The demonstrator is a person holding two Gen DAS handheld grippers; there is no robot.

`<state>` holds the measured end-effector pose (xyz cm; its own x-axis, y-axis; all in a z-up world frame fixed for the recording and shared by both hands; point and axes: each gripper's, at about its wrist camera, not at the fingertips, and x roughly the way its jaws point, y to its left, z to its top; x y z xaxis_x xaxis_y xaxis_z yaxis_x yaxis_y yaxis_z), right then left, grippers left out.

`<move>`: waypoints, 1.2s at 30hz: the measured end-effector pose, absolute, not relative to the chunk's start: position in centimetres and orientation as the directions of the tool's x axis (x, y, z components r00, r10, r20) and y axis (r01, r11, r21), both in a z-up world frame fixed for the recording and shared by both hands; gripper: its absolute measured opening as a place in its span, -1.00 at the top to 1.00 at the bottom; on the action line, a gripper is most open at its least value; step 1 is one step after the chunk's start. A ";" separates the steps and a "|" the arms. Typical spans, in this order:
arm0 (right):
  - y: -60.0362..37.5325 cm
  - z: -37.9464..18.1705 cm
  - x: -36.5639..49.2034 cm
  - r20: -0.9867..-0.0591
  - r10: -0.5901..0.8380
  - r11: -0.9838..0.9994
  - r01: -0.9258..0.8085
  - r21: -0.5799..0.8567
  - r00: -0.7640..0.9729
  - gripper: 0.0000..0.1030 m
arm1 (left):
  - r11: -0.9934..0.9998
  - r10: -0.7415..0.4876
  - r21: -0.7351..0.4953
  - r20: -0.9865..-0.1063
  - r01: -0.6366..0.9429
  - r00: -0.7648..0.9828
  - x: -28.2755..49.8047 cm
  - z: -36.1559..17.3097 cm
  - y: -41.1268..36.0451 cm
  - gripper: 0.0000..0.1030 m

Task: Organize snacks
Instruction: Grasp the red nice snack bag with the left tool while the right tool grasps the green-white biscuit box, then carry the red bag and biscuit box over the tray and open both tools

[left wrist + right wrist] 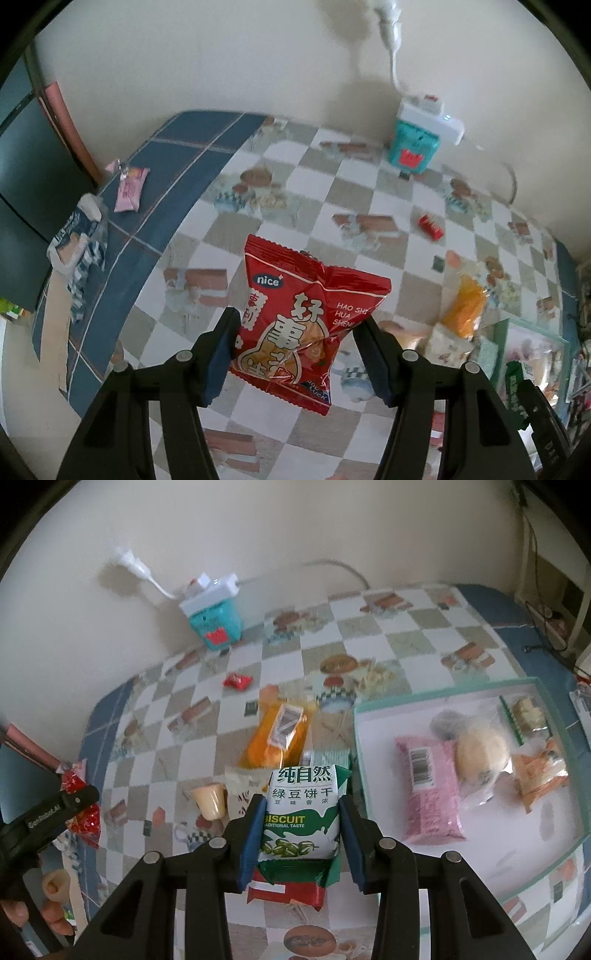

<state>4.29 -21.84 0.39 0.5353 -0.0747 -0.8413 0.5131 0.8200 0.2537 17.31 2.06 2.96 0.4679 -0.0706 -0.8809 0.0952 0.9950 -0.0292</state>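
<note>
I see one checkered oilcloth table [406, 635], one white teal-rimmed tray [546, 849] right, five snacks inside. My left gripper [295, 332] grips one red crinkly peanut packet [306, 321]; my right gripper [302, 812] pinches one green-white biscuit pack [301, 808], near tray's left rim.

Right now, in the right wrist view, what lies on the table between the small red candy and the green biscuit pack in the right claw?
The orange snack packet lies there; beside it a small dark square.
</note>
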 end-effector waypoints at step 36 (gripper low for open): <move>-37.5 5.8 -10.2 -0.767 -0.322 0.557 0.766 0.321 0.556 0.18 | 0.913 -0.192 0.061 -0.808 0.403 0.558 7.5 8.8 -14.2 -0.25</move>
<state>-10.20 -37.53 5.78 0.5558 -0.3218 -0.7665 0.7657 0.5573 0.3211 7.51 -14.17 8.83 0.5576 -0.1919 -0.8076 0.4029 0.9132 0.0613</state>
